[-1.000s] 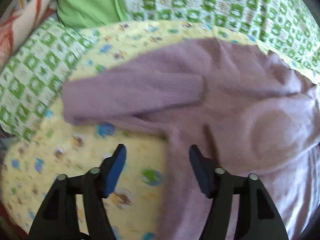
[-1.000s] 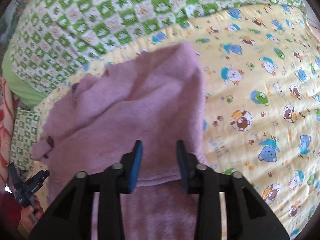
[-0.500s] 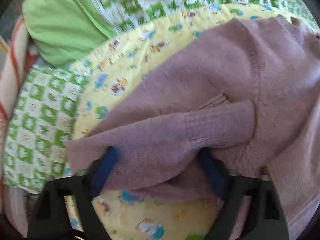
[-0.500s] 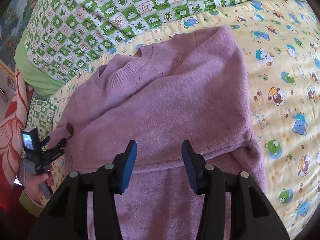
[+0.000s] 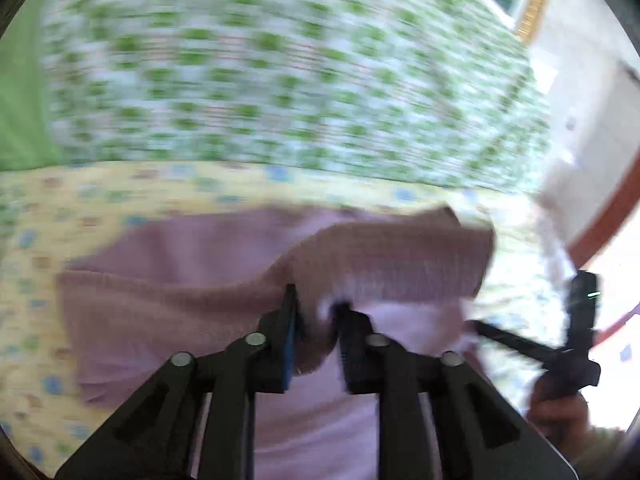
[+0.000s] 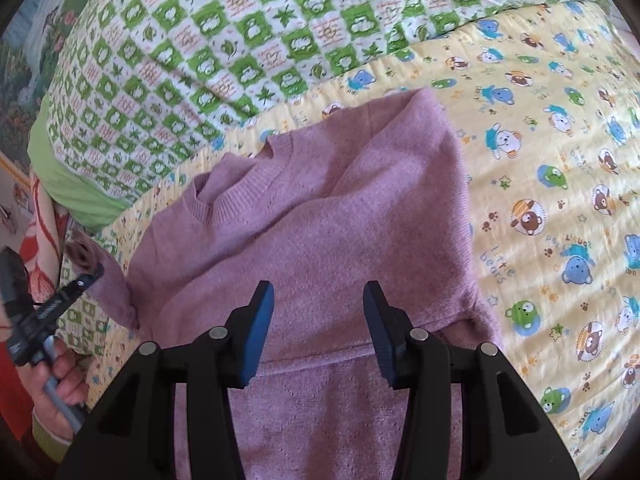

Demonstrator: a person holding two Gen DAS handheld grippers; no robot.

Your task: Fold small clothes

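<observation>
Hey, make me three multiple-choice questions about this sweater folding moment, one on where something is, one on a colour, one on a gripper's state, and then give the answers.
1. Where does the sweater lie?
A. on the yellow bear-print blanket
B. on a bare wooden floor
C. in a basket

2. What colour is the sweater?
A. green
B. pinkish purple
C. white

3. What is the left gripper doing?
A. hanging open above the blanket
B. shut on the sleeve
C. gripping the checked quilt

Answers:
1 A, the right wrist view shows the yellow bear print around the sweater.
2 B, both views show it pinkish purple.
3 B, sleeve knit is pinched between its fingers, while the right gripper stands open over the sweater.
</observation>
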